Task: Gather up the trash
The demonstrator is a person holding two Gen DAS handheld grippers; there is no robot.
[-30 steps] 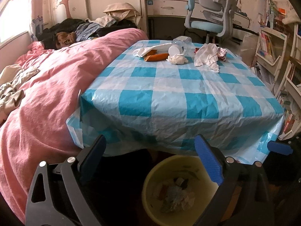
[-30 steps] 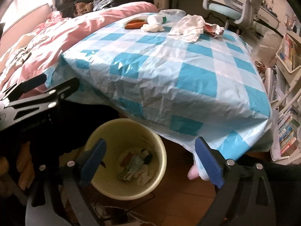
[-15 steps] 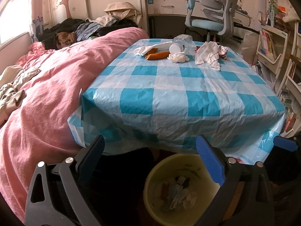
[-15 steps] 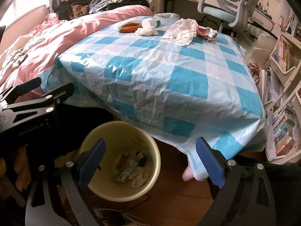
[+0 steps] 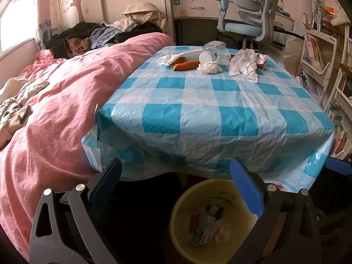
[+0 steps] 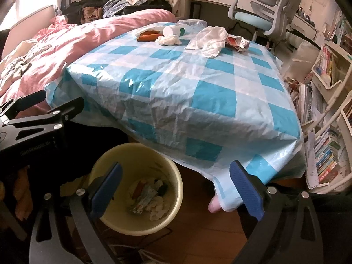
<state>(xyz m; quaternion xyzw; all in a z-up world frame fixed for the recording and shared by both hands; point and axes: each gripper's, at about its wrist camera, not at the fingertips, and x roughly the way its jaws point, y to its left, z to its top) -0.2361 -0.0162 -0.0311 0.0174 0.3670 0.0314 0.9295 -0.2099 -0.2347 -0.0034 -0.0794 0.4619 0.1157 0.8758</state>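
**Soft, light litter at the far edge, bin below the near one**

Both held low at the near table edge, above the bin. Left gripper (image 5: 176,182): spread wide, nothing between the blue pads. Right gripper (image 6: 175,183): likewise wide apart and empty.

Trash clustered at the far side of the table, well apart from both grippers: a large crumpled white tissue (image 5: 244,63), a smaller tissue wad (image 5: 209,68) just beside it, an orange wrapper (image 5: 186,65), a white bottle (image 5: 208,55) lying on its side, a clear crushed plastic bottle (image 5: 214,45) behind that, and a red-and-silver foil wrapper (image 6: 238,41) tucked against the large tissue.

Likely handling, judged from looks alone: tissues near weightless, soft, collapsing under any pinch, so best taken at the thickest bunched fold rather than a loose corner. Foil and orange wrappers thin, probably slick; better pinched across a crease. White bottle rigid and round, apt to roll; best clamped across the body. Crushed bottle light, springy, possibly slipping out of the pads.

Surface: a blue-and-white checked plastic tablecloth (image 5: 220,114), wrinkled and glossy, draped loose over the edges, so prone to snagging or dragging if pads scrape it. Yellow waste bin (image 6: 176,176) on the wooden floor under the near overhang, already partly filled with paper and wrappers.

Room: pink duvet (image 5: 55,110) touching the table's left side, clothes piled beyond, a desk chair (image 5: 253,15) behind, bookshelves (image 6: 330,83) crowding the right.
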